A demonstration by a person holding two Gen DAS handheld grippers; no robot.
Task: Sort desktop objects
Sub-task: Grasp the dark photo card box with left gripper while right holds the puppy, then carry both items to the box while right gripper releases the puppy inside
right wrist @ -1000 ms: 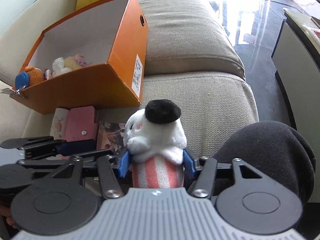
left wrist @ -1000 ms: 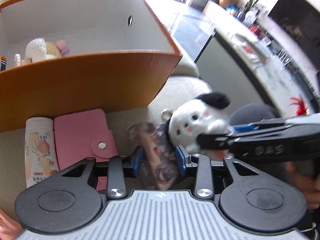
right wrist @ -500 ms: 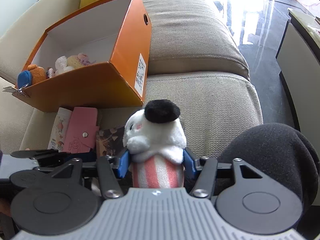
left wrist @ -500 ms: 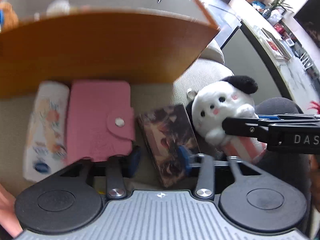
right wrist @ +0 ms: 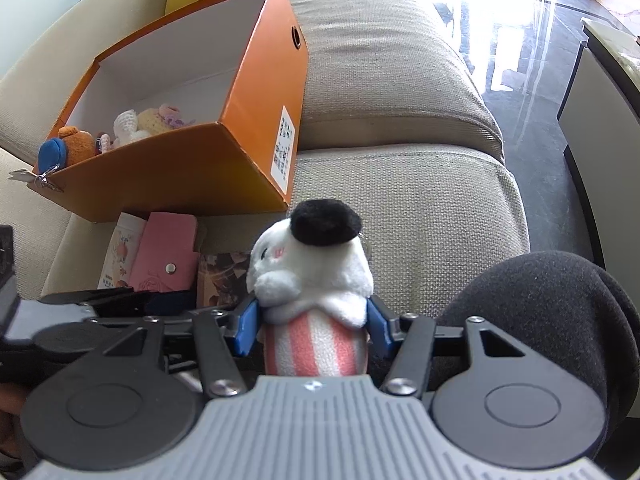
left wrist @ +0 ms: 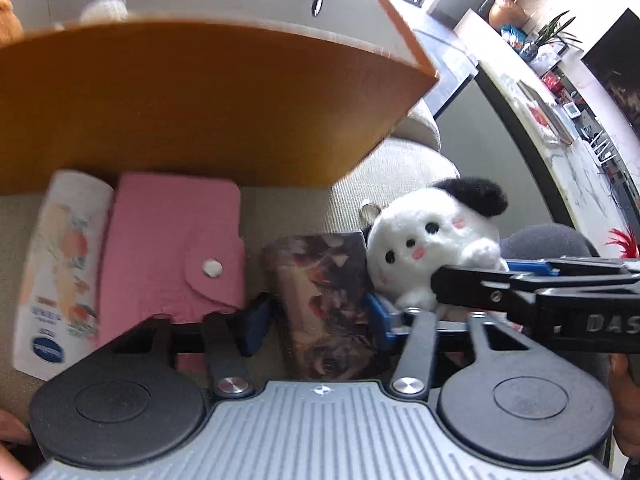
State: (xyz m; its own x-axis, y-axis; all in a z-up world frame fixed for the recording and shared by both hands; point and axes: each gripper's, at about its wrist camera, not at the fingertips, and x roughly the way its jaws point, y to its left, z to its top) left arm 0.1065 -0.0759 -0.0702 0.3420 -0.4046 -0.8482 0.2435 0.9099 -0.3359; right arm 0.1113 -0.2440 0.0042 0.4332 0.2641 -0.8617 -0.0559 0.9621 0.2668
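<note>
A dark patterned card point(left wrist: 320, 280) lies on the sofa seat between the blue pads of my left gripper point(left wrist: 318, 320). The jaws are closing and a thin gap still shows at the left pad. A white plush dog point(right wrist: 316, 264) with a black ear and a pink-striped body stands upright in my right gripper point(right wrist: 312, 326), which is shut on its body. In the left wrist view the plush dog point(left wrist: 424, 240) sits just right of the card. The open orange box point(right wrist: 180, 168) stands behind, with several small plush toys point(right wrist: 148, 124) inside.
A pink snap wallet point(left wrist: 172, 240) and a white printed tube point(left wrist: 60, 272) lie left of the card, tight against the orange box's front wall point(left wrist: 200, 112). A black rounded fabric shape point(right wrist: 540, 320) is at the right. Beige sofa cushion point(right wrist: 420, 208) stretches to the right, then glossy floor.
My left gripper held the card a second ago, let it go onto the seat and sank closer to it; its jaws have since narrowed a little. The right gripper keeps the plush dog still.
</note>
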